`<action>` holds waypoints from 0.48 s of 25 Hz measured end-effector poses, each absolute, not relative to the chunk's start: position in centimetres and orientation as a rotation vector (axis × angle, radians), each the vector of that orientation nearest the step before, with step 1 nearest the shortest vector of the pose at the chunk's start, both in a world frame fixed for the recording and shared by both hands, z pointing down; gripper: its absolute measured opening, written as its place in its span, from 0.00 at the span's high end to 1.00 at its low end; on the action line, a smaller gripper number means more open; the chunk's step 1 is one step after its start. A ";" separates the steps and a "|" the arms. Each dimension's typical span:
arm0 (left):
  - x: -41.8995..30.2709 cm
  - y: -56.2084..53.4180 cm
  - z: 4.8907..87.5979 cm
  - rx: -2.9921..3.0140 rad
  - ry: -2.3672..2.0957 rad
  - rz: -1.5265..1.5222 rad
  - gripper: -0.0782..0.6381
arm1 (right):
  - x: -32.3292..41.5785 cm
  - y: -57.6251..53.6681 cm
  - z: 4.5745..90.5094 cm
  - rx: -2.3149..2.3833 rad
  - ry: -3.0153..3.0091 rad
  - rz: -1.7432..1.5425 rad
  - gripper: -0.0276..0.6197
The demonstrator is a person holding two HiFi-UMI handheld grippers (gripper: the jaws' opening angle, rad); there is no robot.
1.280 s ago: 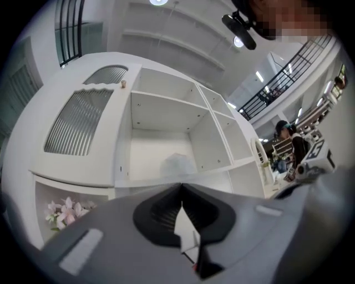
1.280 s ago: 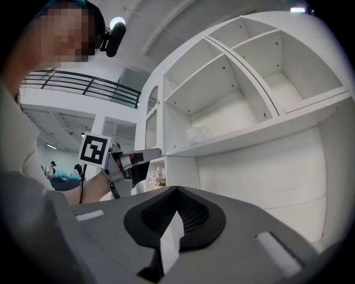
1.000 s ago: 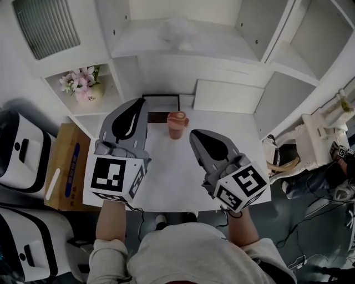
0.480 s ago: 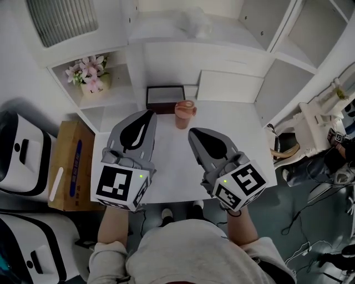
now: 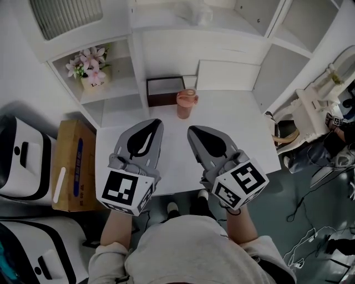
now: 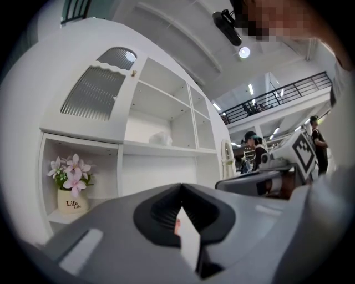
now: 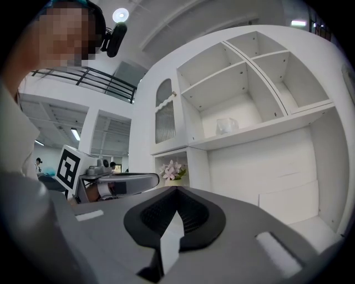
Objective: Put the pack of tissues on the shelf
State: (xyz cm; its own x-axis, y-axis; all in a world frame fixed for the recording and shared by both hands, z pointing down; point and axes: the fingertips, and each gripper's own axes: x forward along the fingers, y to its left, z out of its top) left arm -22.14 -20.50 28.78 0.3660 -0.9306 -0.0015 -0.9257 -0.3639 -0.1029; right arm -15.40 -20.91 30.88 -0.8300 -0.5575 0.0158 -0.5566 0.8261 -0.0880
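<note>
The pack of tissues (image 5: pixel 192 11) is a pale crinkled bundle lying on the white shelf unit's upper ledge (image 5: pixel 238 29). It also shows as a small white lump, the tissues (image 6: pixel 161 137) in the left gripper view and the tissues (image 7: pixel 226 126) in the right gripper view. My left gripper (image 5: pixel 153 123) hovers over the white table (image 5: pixel 238 127), shut with nothing in it. Beside it my right gripper (image 5: pixel 193 131) is shut and empty too. Both point toward the shelf, well short of it. The tips of the left gripper (image 6: pixel 181 189) and of the right gripper (image 7: pixel 177 192) meet.
A pink lidded cup (image 5: pixel 186 103) stands at the table's far edge next to a dark open box (image 5: pixel 165 90). A pot of pink flowers (image 5: pixel 91 67) fills a left cubby. A cardboard box (image 5: pixel 69 166) and white machines (image 5: pixel 19 158) sit left; cables and clutter right.
Both grippers have drawn back toward the table's near edge, away from the cup and shelf. The view has shifted, showing more of the dark box. Both jaws stayed shut.
</note>
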 end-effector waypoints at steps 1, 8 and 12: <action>-22.0 -20.2 28.9 -2.533 1.712 -0.086 0.89 | -15.5 -20.7 30.9 -0.915 2.991 -0.138 0.96; -21.7 -18.6 29.0 -2.561 1.672 -0.080 0.89 | -16.2 -19.4 30.5 -0.899 2.988 -0.118 0.95; -21.9 -18.1 28.8 -2.569 1.663 -0.060 0.89 | -16.5 -18.9 30.4 -0.894 2.999 -0.091 0.95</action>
State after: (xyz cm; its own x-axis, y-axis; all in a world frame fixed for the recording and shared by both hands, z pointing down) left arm -21.88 -18.14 28.84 0.4097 -0.9121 -0.0111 -0.9090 -0.4072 -0.0887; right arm -16.53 -18.87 30.36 -0.8369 -0.5474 0.0059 -0.5467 0.8352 -0.0592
